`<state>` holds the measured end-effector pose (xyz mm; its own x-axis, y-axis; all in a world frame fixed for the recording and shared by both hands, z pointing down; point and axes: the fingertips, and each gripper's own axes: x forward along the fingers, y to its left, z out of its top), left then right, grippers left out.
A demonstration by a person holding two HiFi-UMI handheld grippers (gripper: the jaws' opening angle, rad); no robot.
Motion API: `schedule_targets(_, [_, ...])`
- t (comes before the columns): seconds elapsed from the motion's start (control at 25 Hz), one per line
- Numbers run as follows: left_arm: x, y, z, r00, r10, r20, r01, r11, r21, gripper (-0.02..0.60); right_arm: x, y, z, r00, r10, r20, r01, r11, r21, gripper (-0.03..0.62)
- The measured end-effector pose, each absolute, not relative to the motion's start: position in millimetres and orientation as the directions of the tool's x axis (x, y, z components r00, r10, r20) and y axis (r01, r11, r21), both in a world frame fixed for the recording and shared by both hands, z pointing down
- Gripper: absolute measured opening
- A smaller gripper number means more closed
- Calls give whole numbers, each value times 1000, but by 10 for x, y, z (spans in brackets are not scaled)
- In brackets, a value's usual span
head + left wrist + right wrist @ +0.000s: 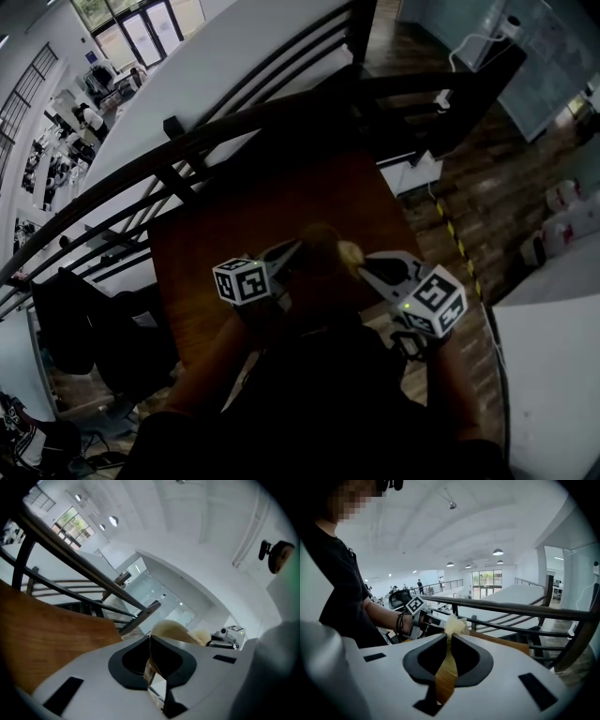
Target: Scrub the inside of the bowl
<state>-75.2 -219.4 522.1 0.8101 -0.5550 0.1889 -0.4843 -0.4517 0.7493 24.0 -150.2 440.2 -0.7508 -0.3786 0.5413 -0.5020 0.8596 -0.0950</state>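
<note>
Black metal railings [234,122] edge a mezzanine behind the brown wooden worktop [262,216]. Above its near end, the left gripper [150,641] is clamped together on the thin rim of a light-brown round bowl [171,629], holding it in the air and tipped on its side. Just right of it, the right gripper [449,641] is closed tight on a pale yellow fibrous scrubber [454,624], whose fluffy tip sticks out past the jaws. From above, the scrubber [350,251] sits right beside the bowl [319,242]; whether they touch is unclear.
</note>
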Motion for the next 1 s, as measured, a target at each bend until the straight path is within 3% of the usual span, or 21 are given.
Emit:
schedule_targets(0.16, [-768, -2070, 5122, 863, -504, 21, -271, -429, 862, 9, 143, -1438, 4076, -830, -368, 419, -473, 862, -181, 40])
schedule_targets(0.32, [-773, -1971, 4928, 865, -488, -117, -109, -411, 905, 9, 123, -1402, 3809, -849, -379, 368, -458, 875, -157, 40])
schedule_targets(0.72, [-786, -1718, 4660, 873, -405, -274, 63, -462, 885, 9, -283, -1266, 3554, -912, -285, 295, -342, 926, -161, 38])
schedule_targets(1.0, [-866, -1664, 4556, 866, -381, -325, 100, -503, 858, 9, -366, -1334, 3425, -923, -267, 276, -319, 933, -164, 40])
